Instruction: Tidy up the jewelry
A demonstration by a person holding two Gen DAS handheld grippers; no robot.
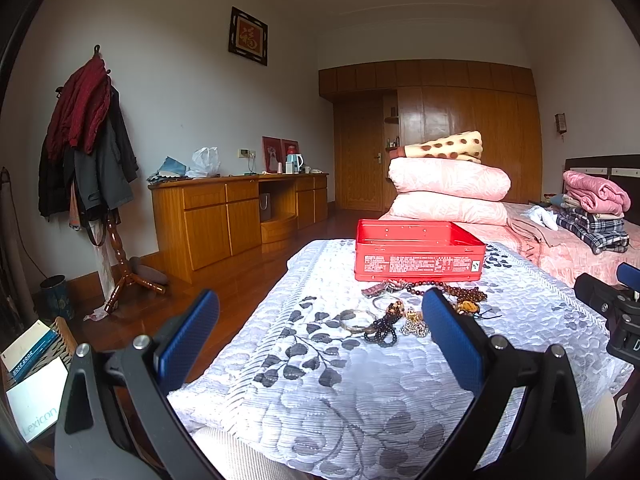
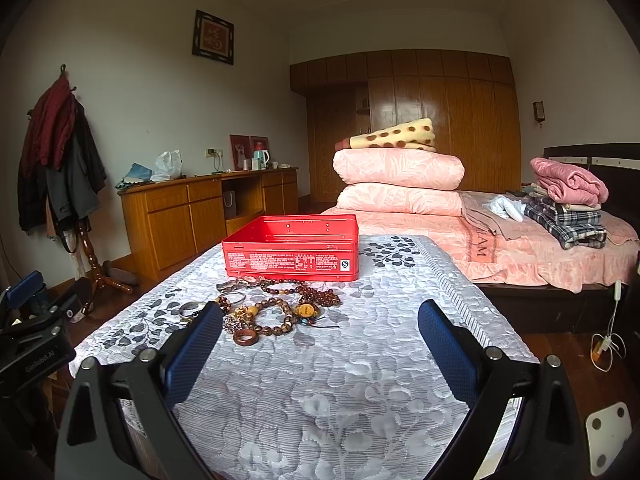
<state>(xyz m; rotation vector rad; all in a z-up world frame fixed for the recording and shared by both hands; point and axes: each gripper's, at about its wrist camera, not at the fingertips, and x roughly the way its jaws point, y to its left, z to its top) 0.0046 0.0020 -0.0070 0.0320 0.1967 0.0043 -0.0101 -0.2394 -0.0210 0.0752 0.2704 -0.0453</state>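
Note:
An open red tin box [image 1: 418, 256] [image 2: 292, 250] stands on a white quilt with grey leaves [image 1: 320, 380] [image 2: 340, 380]. Just in front of it lies a pile of jewelry [image 1: 404, 312] [image 2: 272, 306]: brown bead bracelets [image 2: 276, 318], a dark bead strand [image 1: 384, 328], a silver bangle [image 1: 358, 320], a brown ring [image 2: 245, 337]. My left gripper [image 1: 320, 316] is open, its blue fingers either side of the pile, short of it. My right gripper [image 2: 320, 322] is open too, nothing between its fingers. The other gripper shows at the right edge [image 1: 616, 312] and at the left edge [image 2: 36, 328].
Folded pink quilts [image 2: 400, 184] and stacked clothes [image 2: 568, 204] lie on the pink bed behind. A wooden sideboard [image 1: 240, 216] and a coat stand [image 1: 88, 152] line the left wall. Books [image 1: 32, 360] lie at lower left. A cable [image 2: 608, 340] trails on the floor at right.

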